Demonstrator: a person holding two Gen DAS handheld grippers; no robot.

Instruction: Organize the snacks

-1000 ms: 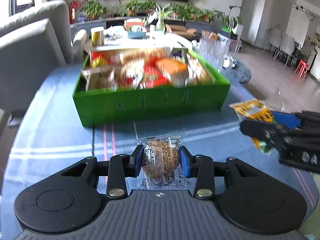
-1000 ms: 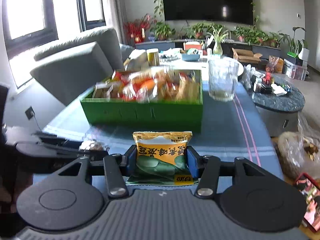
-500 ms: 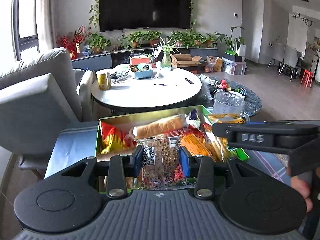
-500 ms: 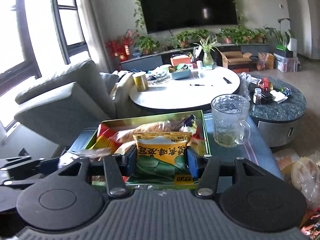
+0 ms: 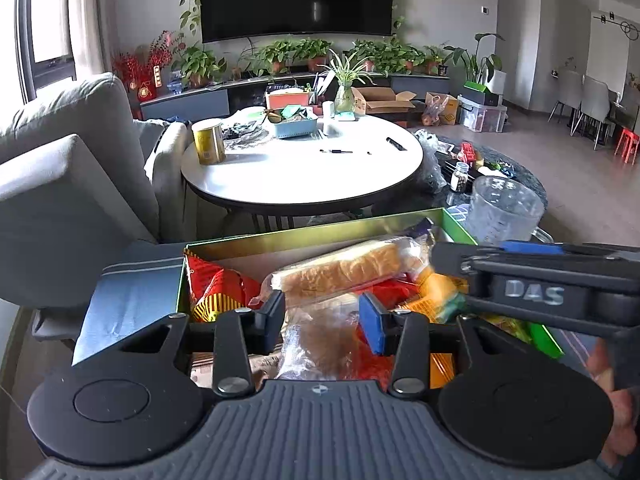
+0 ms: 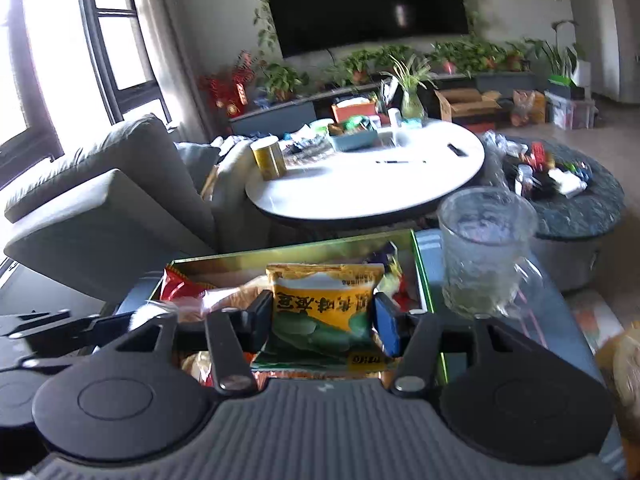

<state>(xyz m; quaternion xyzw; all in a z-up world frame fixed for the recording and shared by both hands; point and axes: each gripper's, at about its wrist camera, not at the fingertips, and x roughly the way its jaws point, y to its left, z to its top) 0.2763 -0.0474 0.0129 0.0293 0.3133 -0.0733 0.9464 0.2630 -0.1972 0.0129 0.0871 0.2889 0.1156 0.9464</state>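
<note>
While both grippers hang over the green box (image 5: 540, 338), the left gripper (image 5: 322, 322) has its jaws a little apart, and they have just been opening. Between them is the clear-wrapped brown cake (image 5: 320, 340), blurred, and it sits low among the other snacks in the box. The black pad on the left and the blue pad (image 5: 374, 328) on the right stand at its two sides with a small gap, so the pads do not press on it.

The right gripper (image 6: 322, 322) has its jaws closed on the yellow snack packet (image 6: 324, 308). The packet stands upright between the two pads, its top edge above them and its green lower part below them. It is held over the box, near the box's far right corner. In the left wrist view the same gripper (image 5: 536, 284) reaches in from the right, over the right half of the box, with part of a hand (image 5: 616, 408) behind it.

Inside the box lie a long bread roll in clear wrap (image 5: 340, 270), a red packet (image 5: 216, 288) in the far left corner and orange packets (image 5: 436, 292) on the right. The box stands on the tabletop (image 5: 128, 300) with a blue cloth, and a glass mug (image 6: 484, 252) stands just beside the box's right wall, toward the far edge of the tabletop.
</note>
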